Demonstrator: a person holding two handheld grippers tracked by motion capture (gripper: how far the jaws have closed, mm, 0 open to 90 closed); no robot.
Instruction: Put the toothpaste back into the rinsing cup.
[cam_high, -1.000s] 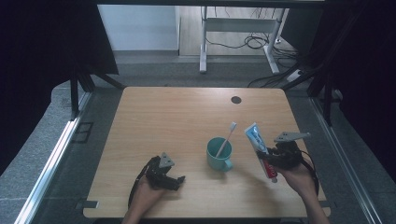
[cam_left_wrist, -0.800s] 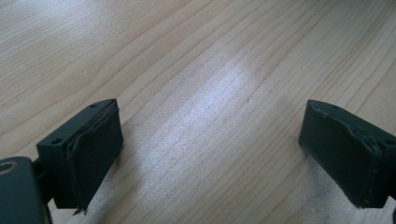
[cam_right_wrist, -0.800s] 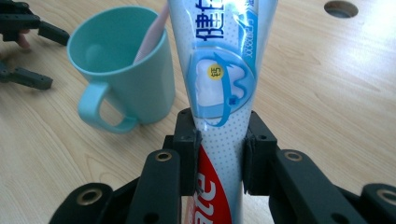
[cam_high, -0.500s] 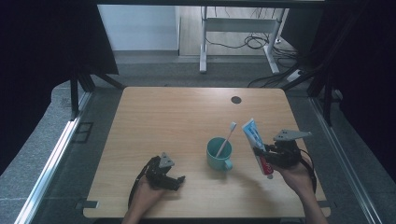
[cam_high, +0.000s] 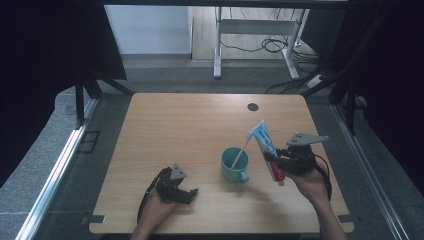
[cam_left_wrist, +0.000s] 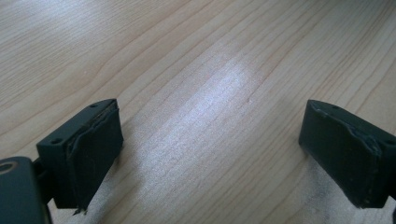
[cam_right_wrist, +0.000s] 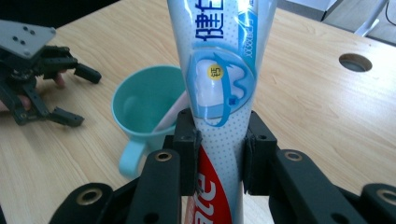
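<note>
- Two black jaws of the right gripper (cam_right_wrist: 218, 149) pinch the toothpaste tube (cam_right_wrist: 219, 70) at its middle, so it stands up, lifted off the table (cam_high: 190, 125).
- Just beside it waits the green cup (cam_high: 234, 164), a toothbrush (cam_high: 241, 150) leaning inside.
- Far off, the left gripper (cam_left_wrist: 210, 154) rests wide open and empty.

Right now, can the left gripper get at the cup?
Probably yes. The left gripper rests open on the table, and only bare wood lies between it and the cup. The right gripper, shut on the toothpaste, is on the cup's far side.
</note>
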